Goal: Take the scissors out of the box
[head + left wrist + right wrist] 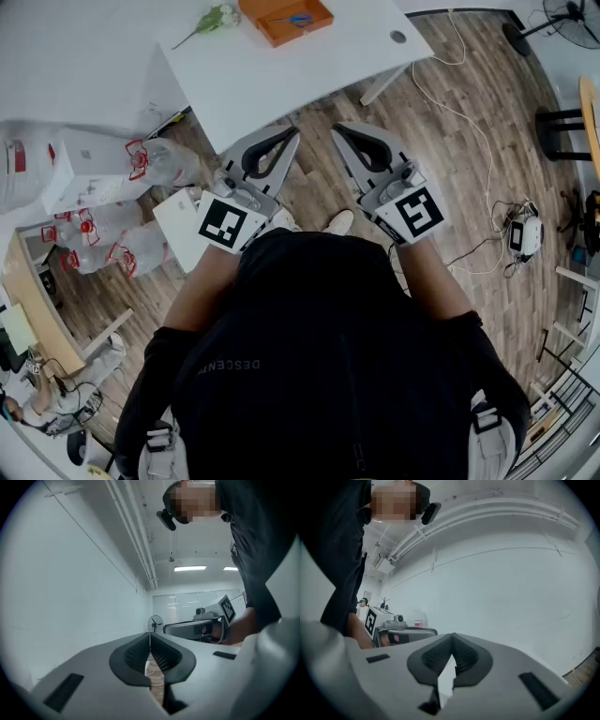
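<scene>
An orange box (272, 28) sits on the white table (281, 80) at the far edge of the head view, with blue-handled scissors (299, 19) lying inside it. My left gripper (292, 132) and right gripper (337, 127) are held side by side close to my body, level, short of the table's near edge. Both are shut with nothing between the jaws. In the left gripper view the closed jaw tips of the left gripper (150, 635) meet against a white wall. The right gripper view shows the right gripper (452, 635) closed the same way. Box and scissors are hidden in both gripper views.
A green sprig (215, 18) lies on the table left of the box. White cartons and wrapped bottles (89, 173) crowd the floor at the left. Cables and a small device (525, 234) lie on the wooden floor at the right, beside a black stool (562, 127).
</scene>
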`<state>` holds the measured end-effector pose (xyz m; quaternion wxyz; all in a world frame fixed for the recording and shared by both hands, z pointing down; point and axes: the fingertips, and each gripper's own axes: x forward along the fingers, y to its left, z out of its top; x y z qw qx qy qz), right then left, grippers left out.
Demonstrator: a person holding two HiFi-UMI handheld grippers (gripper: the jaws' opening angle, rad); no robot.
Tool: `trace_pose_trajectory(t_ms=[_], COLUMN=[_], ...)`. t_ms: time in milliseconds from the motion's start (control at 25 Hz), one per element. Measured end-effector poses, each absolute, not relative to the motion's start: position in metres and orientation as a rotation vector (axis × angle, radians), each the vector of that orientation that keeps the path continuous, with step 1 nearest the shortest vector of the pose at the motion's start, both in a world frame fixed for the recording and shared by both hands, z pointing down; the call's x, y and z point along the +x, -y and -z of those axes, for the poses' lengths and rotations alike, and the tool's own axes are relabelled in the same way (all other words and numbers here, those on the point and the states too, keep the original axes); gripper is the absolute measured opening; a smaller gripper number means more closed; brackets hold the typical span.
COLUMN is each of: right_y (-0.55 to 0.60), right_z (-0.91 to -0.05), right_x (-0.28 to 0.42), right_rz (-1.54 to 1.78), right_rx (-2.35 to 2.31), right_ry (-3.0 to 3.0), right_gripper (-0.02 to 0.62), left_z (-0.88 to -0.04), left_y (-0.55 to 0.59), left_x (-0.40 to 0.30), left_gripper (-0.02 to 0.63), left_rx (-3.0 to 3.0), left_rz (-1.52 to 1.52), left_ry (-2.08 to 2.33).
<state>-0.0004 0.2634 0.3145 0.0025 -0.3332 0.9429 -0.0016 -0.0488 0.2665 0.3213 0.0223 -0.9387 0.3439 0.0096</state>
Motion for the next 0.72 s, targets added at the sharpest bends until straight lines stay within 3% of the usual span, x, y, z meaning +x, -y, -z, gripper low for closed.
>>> trace_pose_trajectory(t_ms=[720], right_y=[-0.277], right_z=[-0.338], right_x=[0.071], right_rz=[0.085], right_rx=[-1.037], right_ry=[-2.967], right_gripper=[0.008], left_z=[-0.328], left_y=[-0.290], left_x=[0.016], left_gripper=[0.020], left_rx=[-2.925], left_rz=[-0.079], left_ry=[-1.027])
